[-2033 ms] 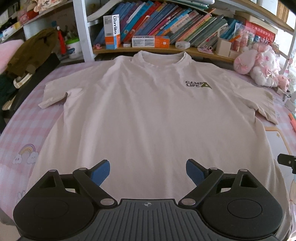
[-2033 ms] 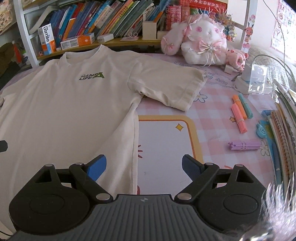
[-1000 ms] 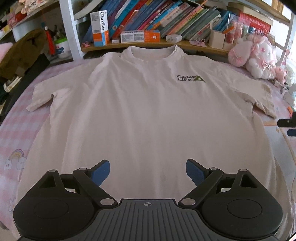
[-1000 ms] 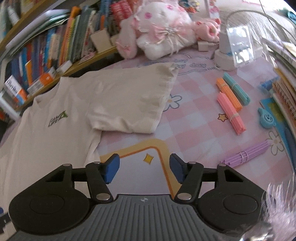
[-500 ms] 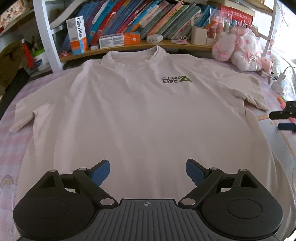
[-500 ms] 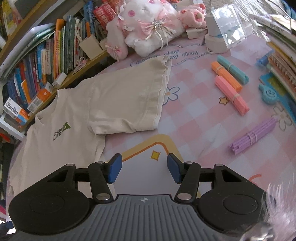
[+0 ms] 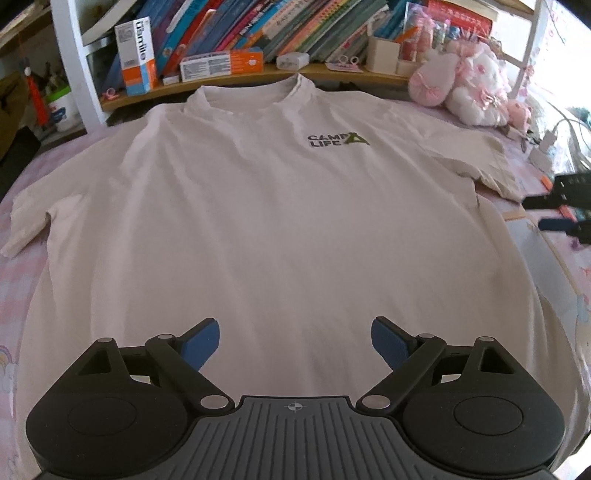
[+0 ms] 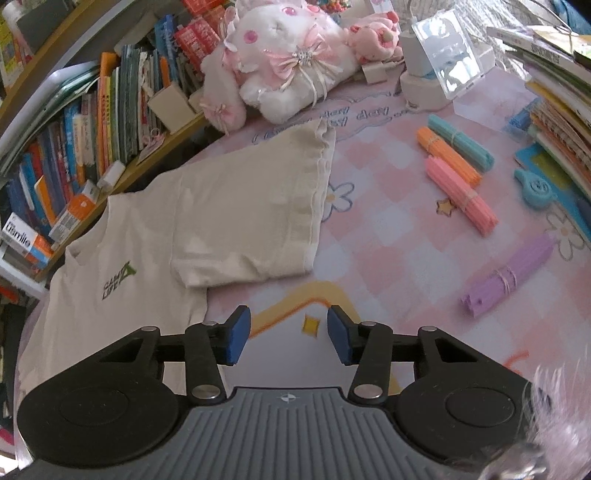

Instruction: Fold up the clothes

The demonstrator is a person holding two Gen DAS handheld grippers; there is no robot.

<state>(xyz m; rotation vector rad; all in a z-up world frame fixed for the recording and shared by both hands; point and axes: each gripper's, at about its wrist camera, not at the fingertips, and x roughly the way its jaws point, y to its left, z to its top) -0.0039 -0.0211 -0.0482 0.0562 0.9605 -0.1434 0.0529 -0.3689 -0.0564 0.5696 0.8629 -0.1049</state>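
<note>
A cream T-shirt (image 7: 266, 221) with a dark "CAMP LIFE" chest print lies flat, front up, on a pink checked cover, collar toward the bookshelf. My left gripper (image 7: 293, 341) hovers wide open over its lower hem with nothing between the blue pads. In the right wrist view the T-shirt (image 8: 236, 214) shows its right sleeve spread flat. My right gripper (image 8: 289, 334) hangs over the bare cover just below that sleeve, its jaws closing with nothing between them. The right gripper also shows at the left wrist view's right edge (image 7: 565, 214).
A bookshelf (image 7: 258, 33) with boxes lines the far edge. Pink and white plush toys (image 8: 291, 62) sit beyond the right sleeve. Bundles of coloured sticks (image 8: 458, 181), a blue tape dispenser (image 8: 535, 186) and stacked notebooks (image 8: 561, 114) lie to the right.
The right gripper's jaws have narrowed and it has rolled and shifted, bringing the sleeve closer to centre. The left view has swung slightly rightward across the shirt; its jaws stay wide.
</note>
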